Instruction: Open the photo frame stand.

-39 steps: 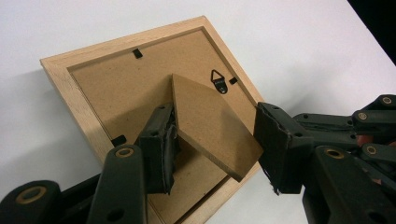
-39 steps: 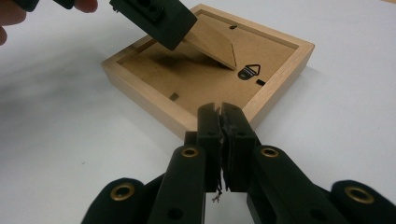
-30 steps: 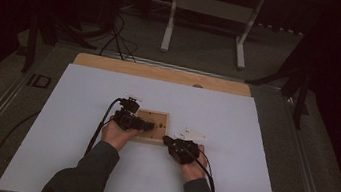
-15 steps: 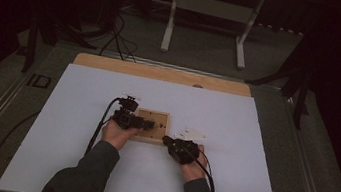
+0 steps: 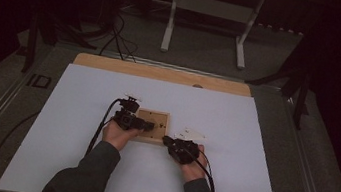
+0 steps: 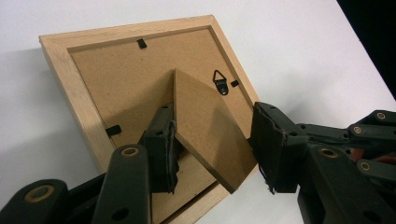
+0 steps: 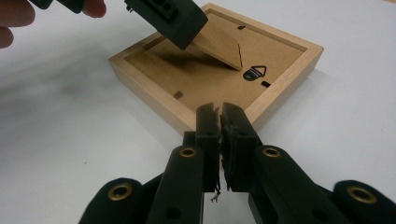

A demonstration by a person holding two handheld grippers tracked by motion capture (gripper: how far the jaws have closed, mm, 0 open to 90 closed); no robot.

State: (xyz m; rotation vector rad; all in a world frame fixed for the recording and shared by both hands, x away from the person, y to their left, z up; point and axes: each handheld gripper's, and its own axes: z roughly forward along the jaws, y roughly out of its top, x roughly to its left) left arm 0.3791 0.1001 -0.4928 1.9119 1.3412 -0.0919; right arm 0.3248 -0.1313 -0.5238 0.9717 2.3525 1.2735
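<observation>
You are working over a wooden picture frame (image 5: 153,126) that is lying face down near the middle of the white bench (image 5: 253,138), its brown backing board facing up. Your left gripper (image 6: 212,151) is hovering over the frame with its fingers (image 6: 161,144) spread; the cardboard easel flap (image 6: 205,126) is standing up off the backing and sitting between them. One finger is lying close against the flap's side, the other is standing apart from it, so nothing is being pinched. Your right gripper (image 7: 220,123) is resting just at the frame's near corner with its fingers (image 7: 208,126) pressed together and holding nothing.

Around the flap, a small black hanger hook (image 6: 219,83) is sitting just beside its hinge line, and little black turn tabs (image 6: 141,43) are lying along the inner edge of the frame. In the right gripper view, your left gripper's finger is hanging over the flap and covering part of it. A small white piece (image 5: 192,134) is showing on the bench just beyond your right hand (image 5: 193,167); what it is cannot be told.
</observation>
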